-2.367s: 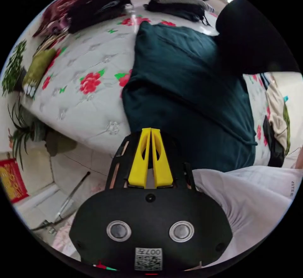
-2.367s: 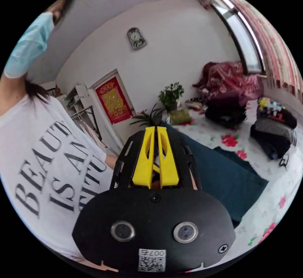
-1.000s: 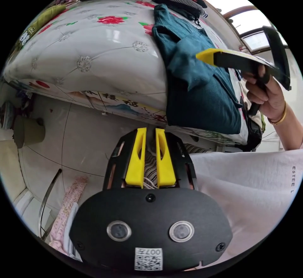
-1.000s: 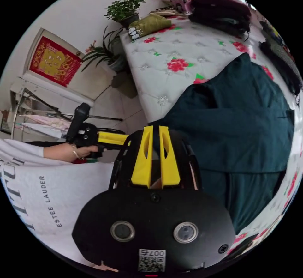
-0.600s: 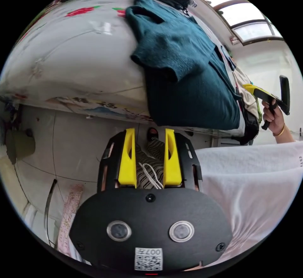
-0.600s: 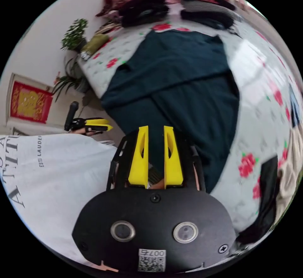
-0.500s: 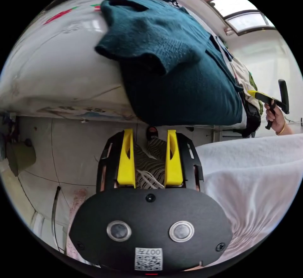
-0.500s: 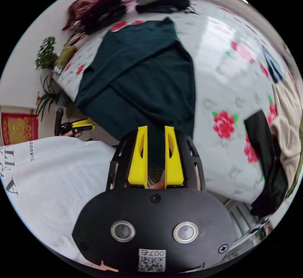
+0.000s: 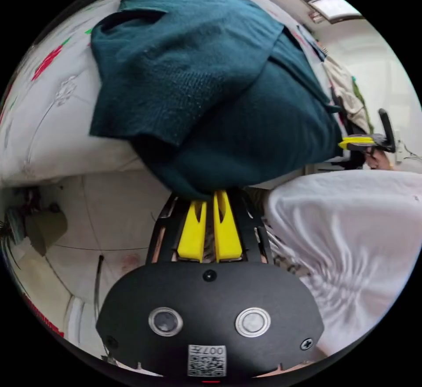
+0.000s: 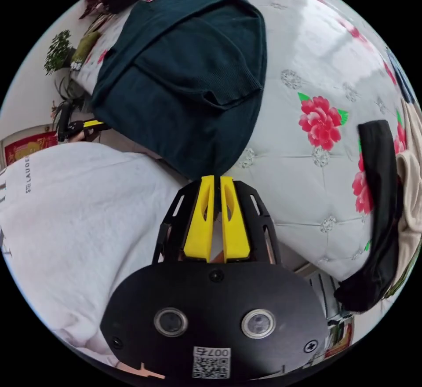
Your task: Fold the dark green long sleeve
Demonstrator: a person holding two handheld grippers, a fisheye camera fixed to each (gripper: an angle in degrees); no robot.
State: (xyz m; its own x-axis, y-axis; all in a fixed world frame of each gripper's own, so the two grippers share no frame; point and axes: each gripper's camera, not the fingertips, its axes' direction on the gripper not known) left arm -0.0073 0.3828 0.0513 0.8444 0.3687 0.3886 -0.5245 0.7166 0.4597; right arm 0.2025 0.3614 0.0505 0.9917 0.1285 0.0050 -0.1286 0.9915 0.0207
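Both the left gripper [image 9: 210, 193] and the right gripper [image 10: 214, 179] are closed on the dark green long sleeve's [image 10: 184, 74] hem at the bed [image 10: 307, 44] edge, so uneven pulling could skew the fold.

In the left gripper view, the tips of the left gripper [image 9: 211, 198] are covered by the hanging hem of the dark green long sleeve [image 9: 211, 96], so it cannot be told whether cloth is pinched between them. The right gripper [image 9: 351, 142] is seen small at the far corner of the hem, its grip too small to judge, and the hand behind it is largely hidden. In the right gripper view, the jaw tips meet the hem corner; contact cannot be confirmed. The black garment [image 10: 378, 211] is cut off at the picture's edge.
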